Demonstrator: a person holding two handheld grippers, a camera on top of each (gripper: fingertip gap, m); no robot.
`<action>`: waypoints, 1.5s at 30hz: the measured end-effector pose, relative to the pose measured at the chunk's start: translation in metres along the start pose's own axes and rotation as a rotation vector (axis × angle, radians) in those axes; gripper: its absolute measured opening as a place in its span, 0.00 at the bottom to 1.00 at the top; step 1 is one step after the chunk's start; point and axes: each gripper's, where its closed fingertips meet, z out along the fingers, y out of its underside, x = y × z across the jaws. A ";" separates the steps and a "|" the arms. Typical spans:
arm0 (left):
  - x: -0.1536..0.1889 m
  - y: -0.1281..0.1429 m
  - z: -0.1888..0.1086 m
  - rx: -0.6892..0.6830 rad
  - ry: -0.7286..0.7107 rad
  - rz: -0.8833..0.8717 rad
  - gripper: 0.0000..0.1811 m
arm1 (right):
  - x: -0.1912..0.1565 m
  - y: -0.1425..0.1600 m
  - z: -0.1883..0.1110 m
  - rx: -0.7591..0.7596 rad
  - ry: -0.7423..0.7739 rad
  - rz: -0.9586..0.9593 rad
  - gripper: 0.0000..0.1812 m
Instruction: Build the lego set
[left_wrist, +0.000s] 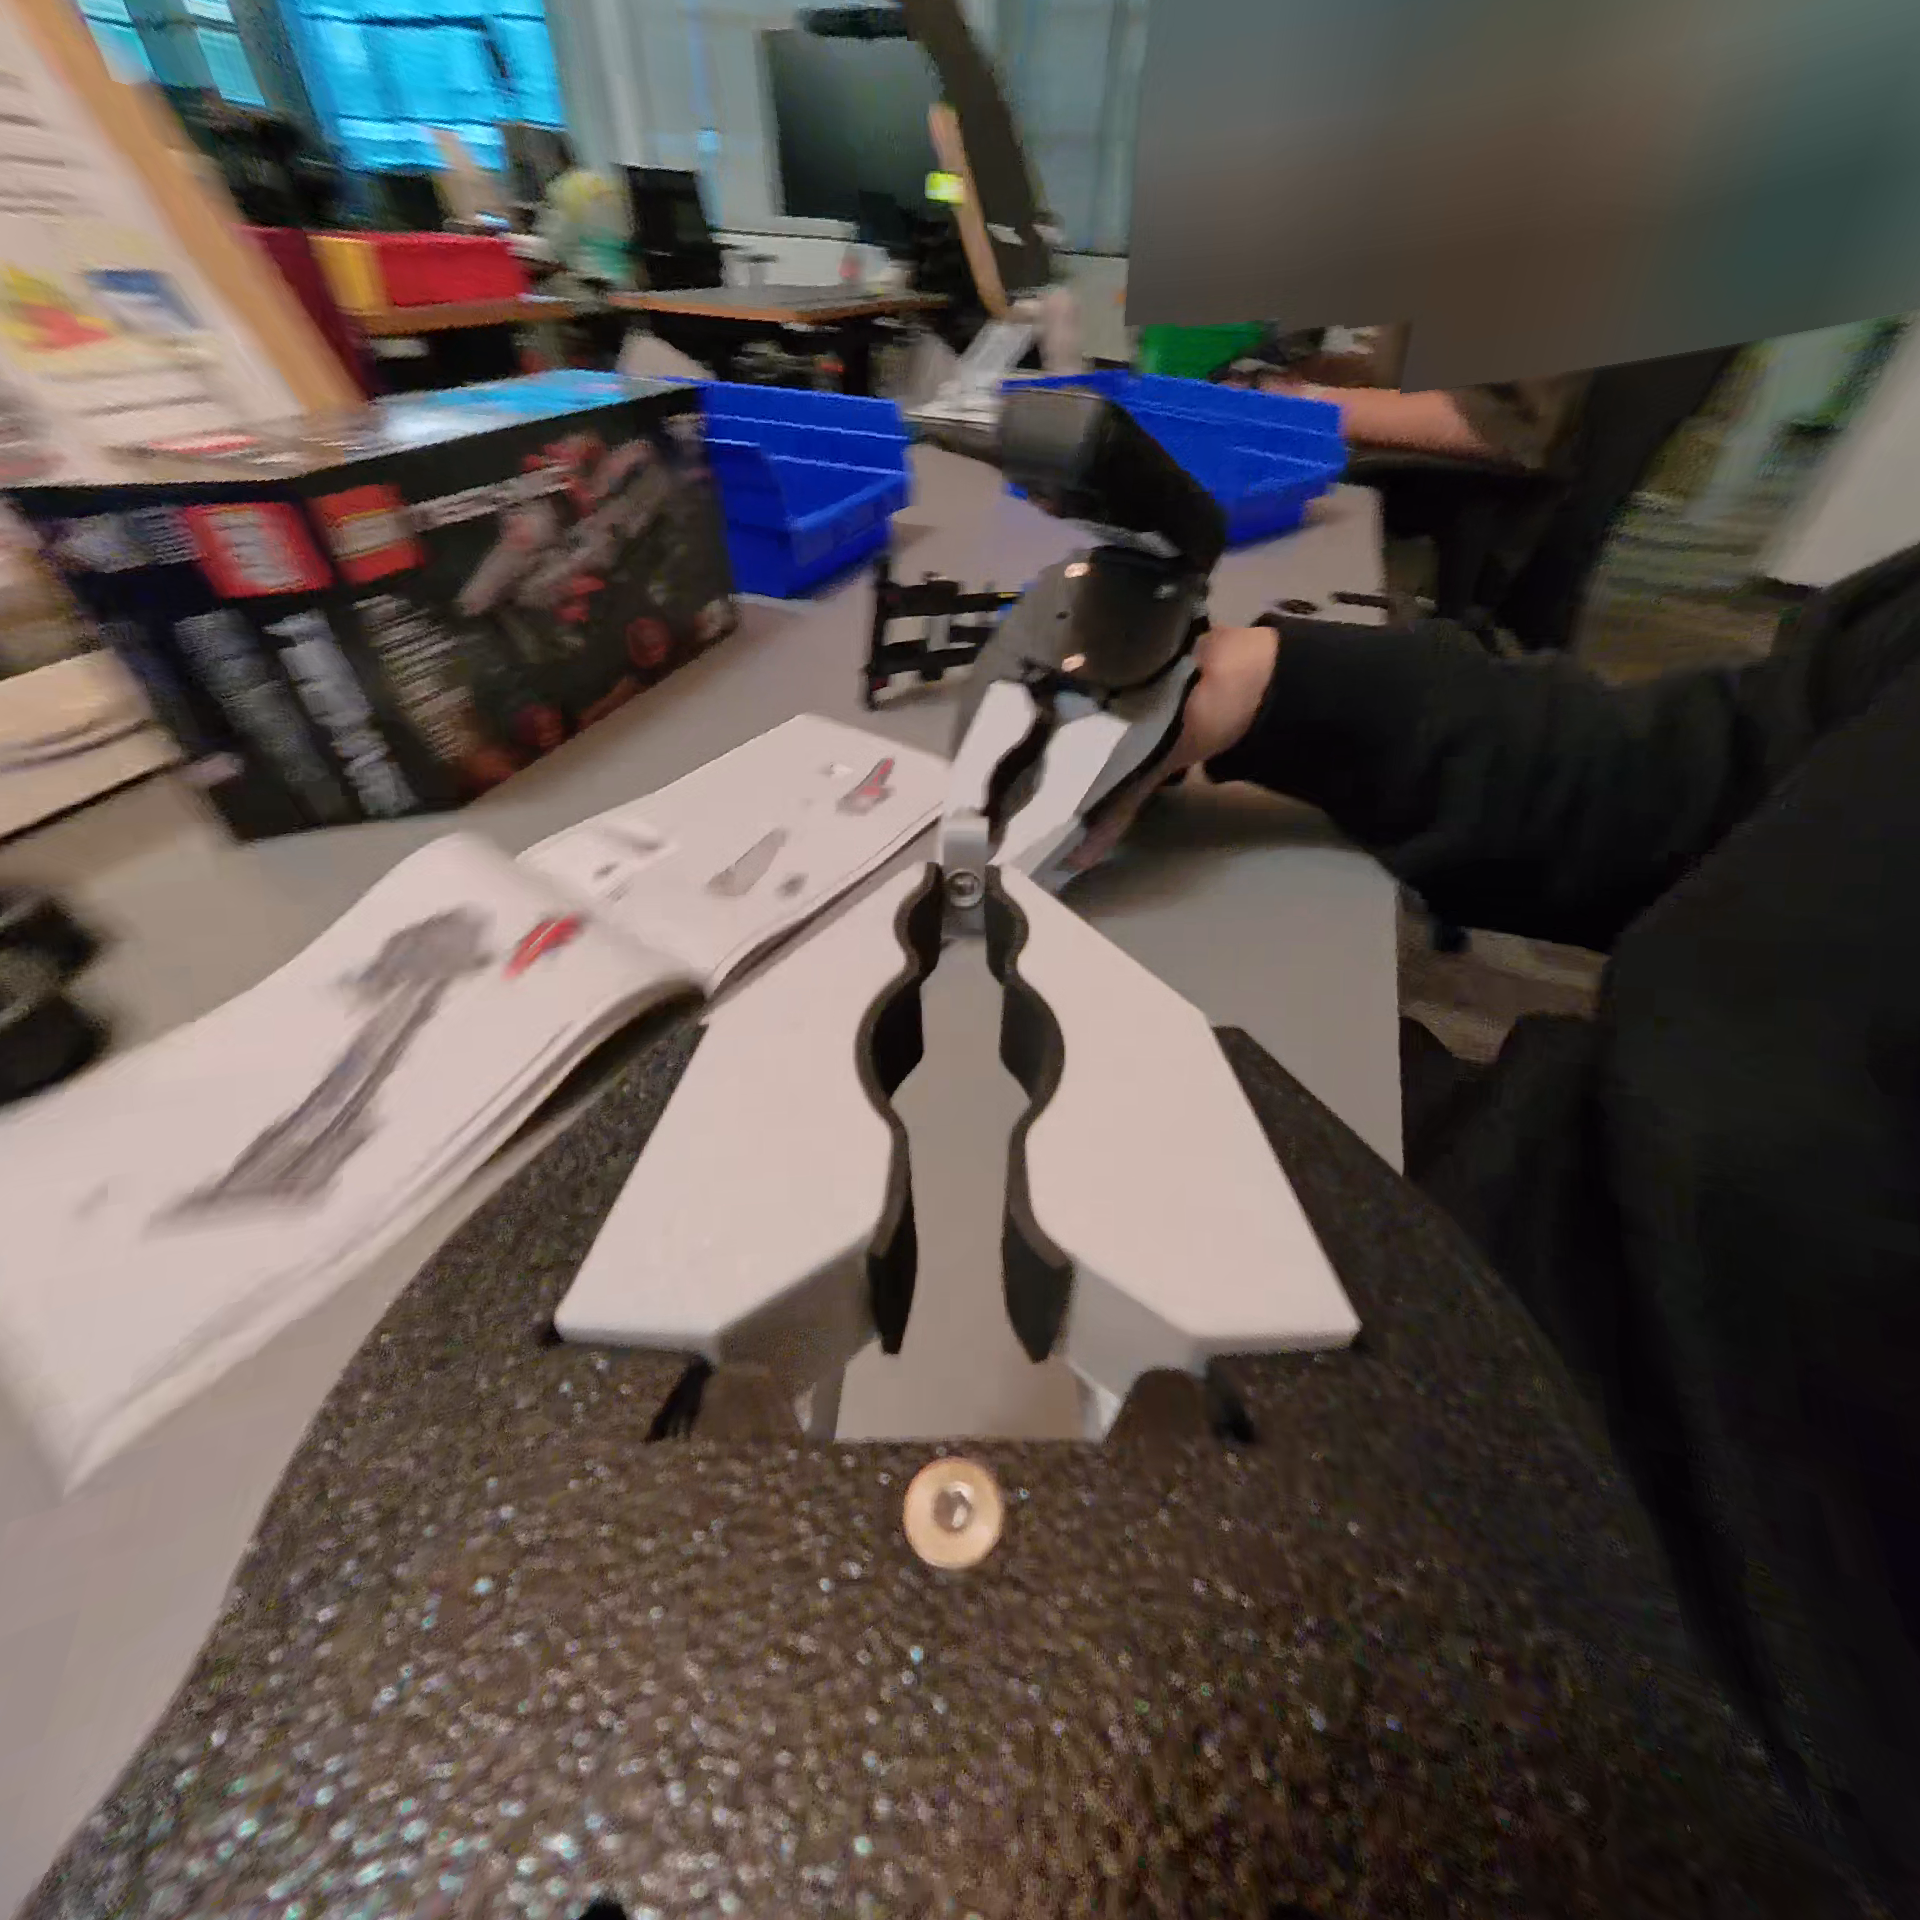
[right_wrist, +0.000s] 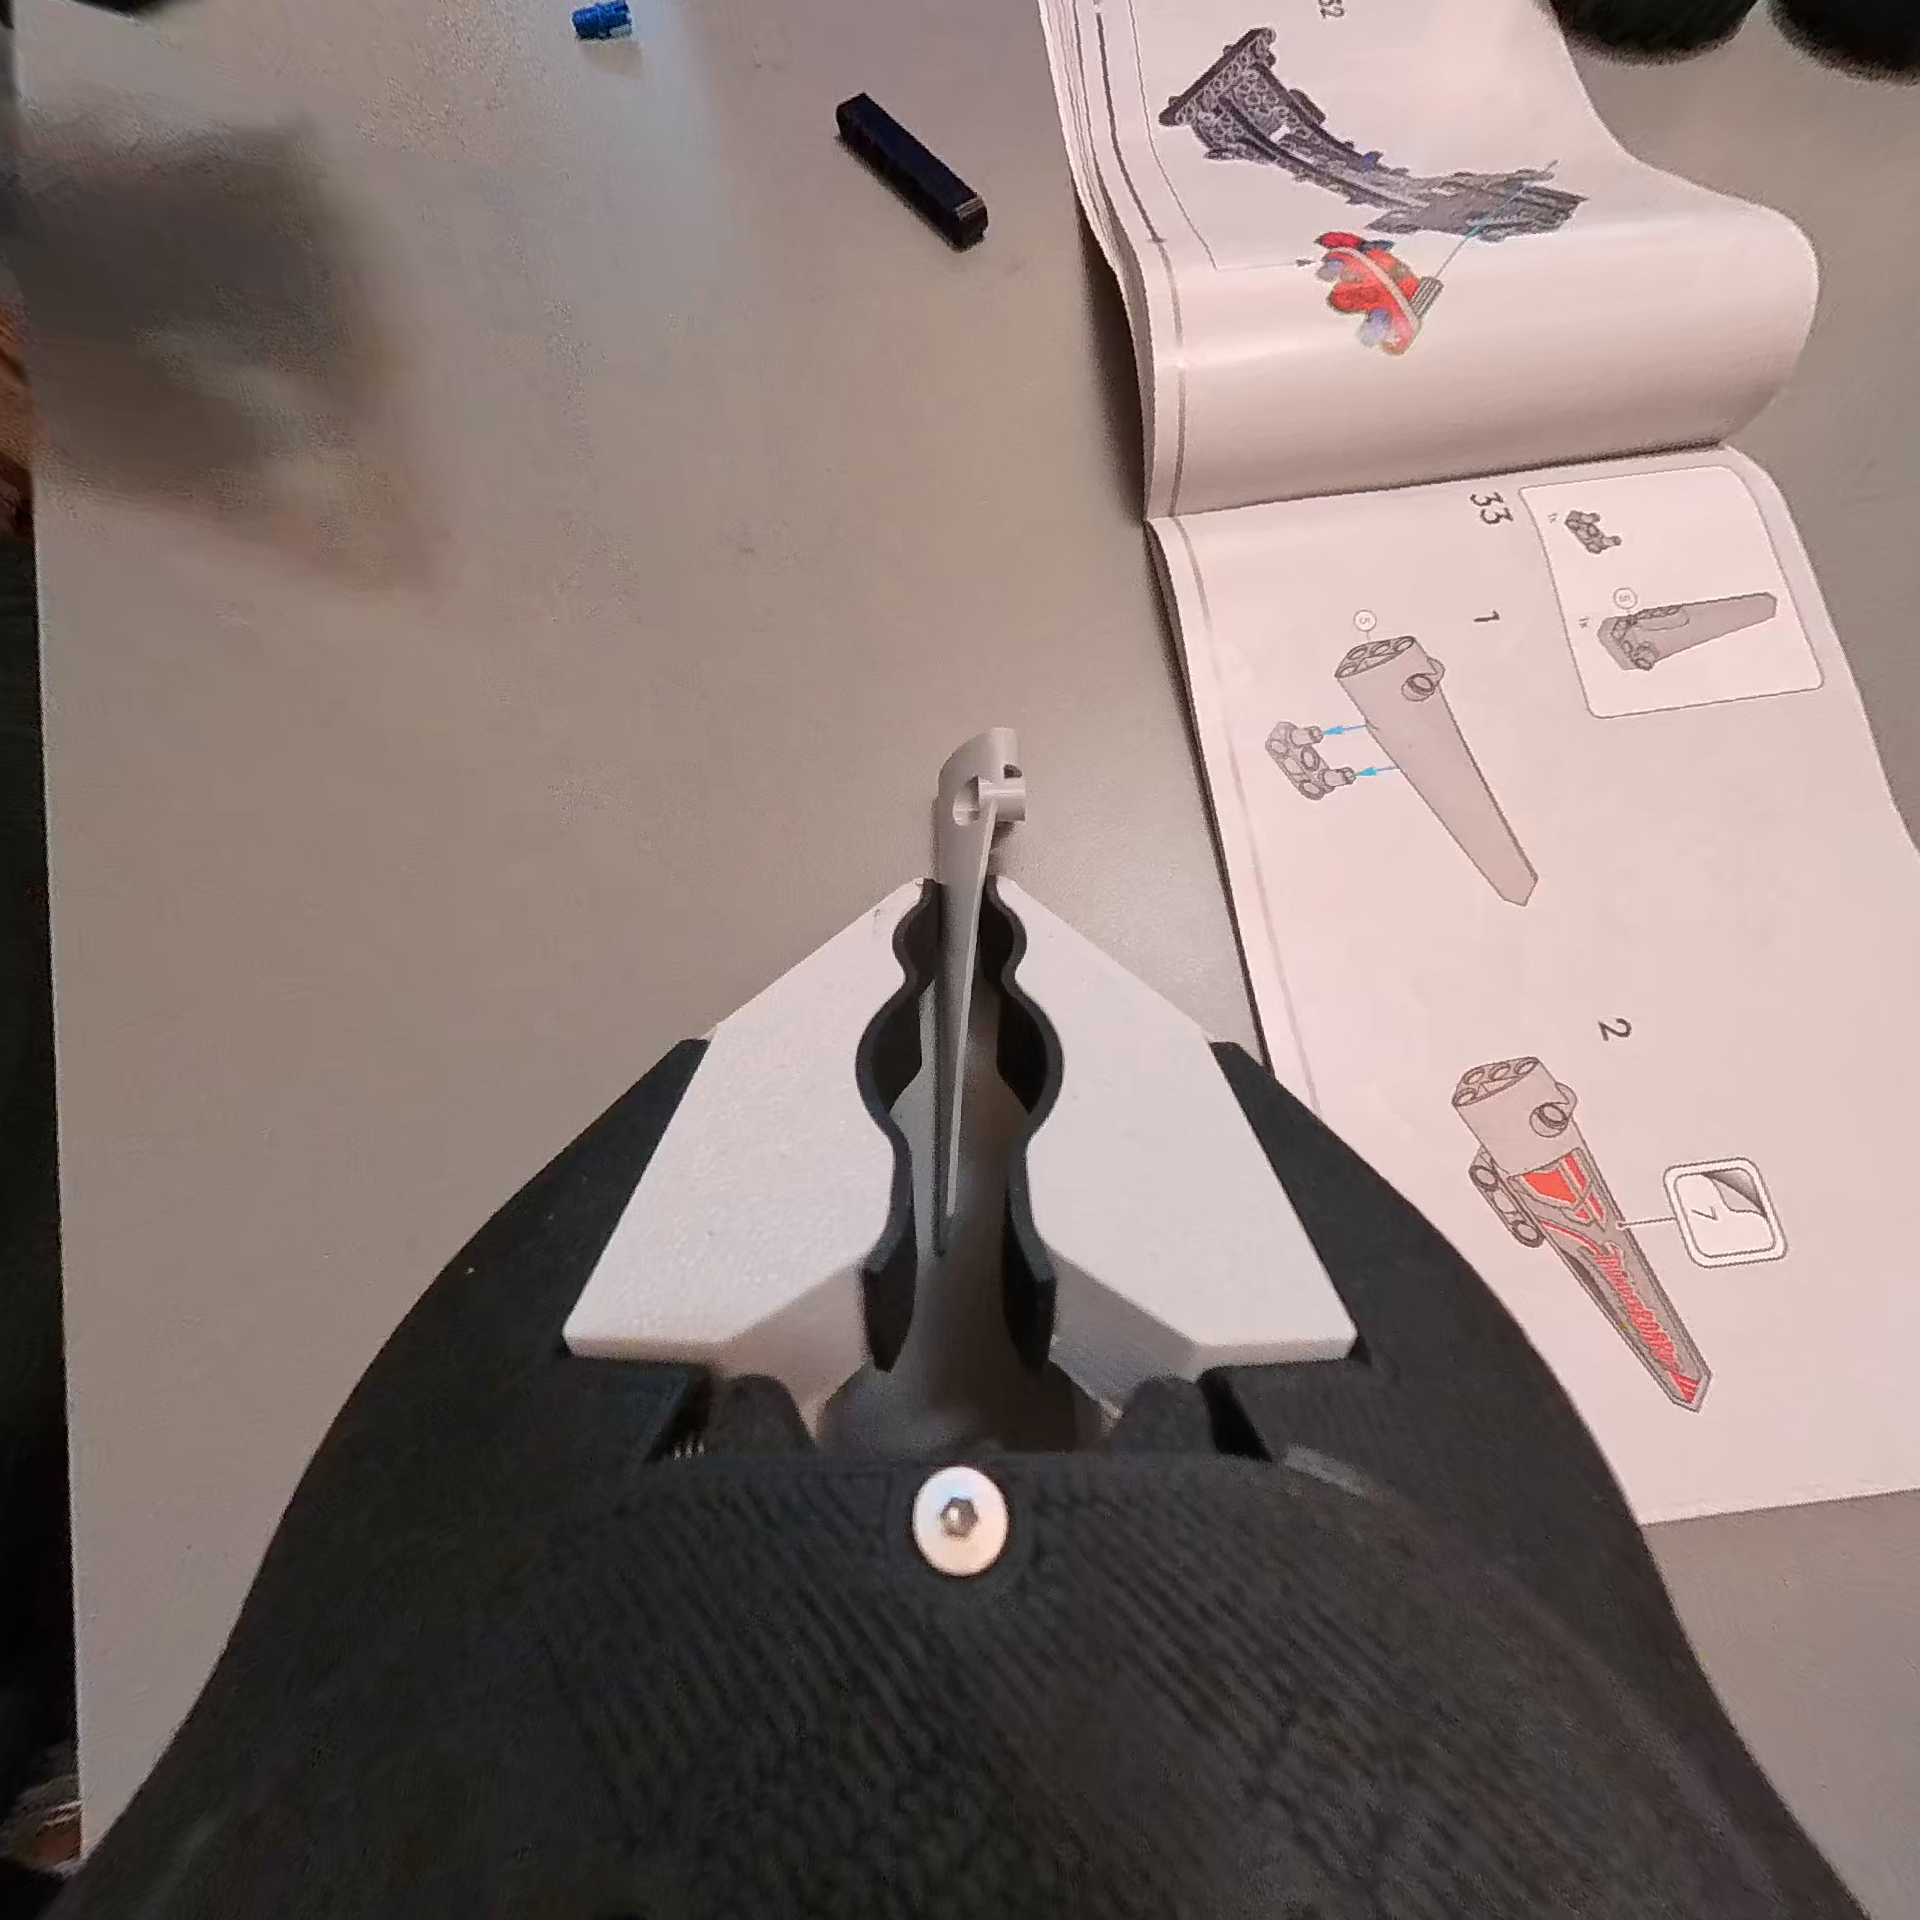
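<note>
My right gripper (right_wrist: 961, 894) is shut on a long thin grey tapered panel (right_wrist: 977, 800), whose holed end sticks out past the tips above the grey table (right_wrist: 520, 727). In the left wrist view the right gripper (left_wrist: 997, 847) points down toward me, held by a hand (left_wrist: 1226, 686). My left gripper (left_wrist: 964, 883) has its jaws nearly together with a narrow gap. A small grey holed end (left_wrist: 964, 847) shows in line with its tips. I cannot tell whether that end sits between them or behind them. The open instruction booklet (right_wrist: 1455, 831) lies to the right.
A black beam (right_wrist: 912, 171) and a small blue pin (right_wrist: 601, 19) lie on the table. The set's box (left_wrist: 416, 603), two blue bins (left_wrist: 810, 488) and a black frame assembly (left_wrist: 925, 634) stand farther back. The booklet (left_wrist: 416, 1039) lies to the left. A blurred shape (right_wrist: 208, 364) is at the left.
</note>
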 end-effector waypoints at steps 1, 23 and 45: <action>-0.007 0.004 -0.032 0.017 -0.084 -0.037 0.03 | 0.000 0.000 0.000 0.000 0.000 0.000 0.03; -0.090 0.015 -0.187 0.435 -0.408 -0.166 0.02 | 0.000 0.000 0.001 -0.001 0.008 -0.028 0.03; -0.143 0.014 -0.228 0.462 -0.623 -0.071 0.02 | 0.000 0.000 0.001 -0.001 -0.009 -0.007 0.03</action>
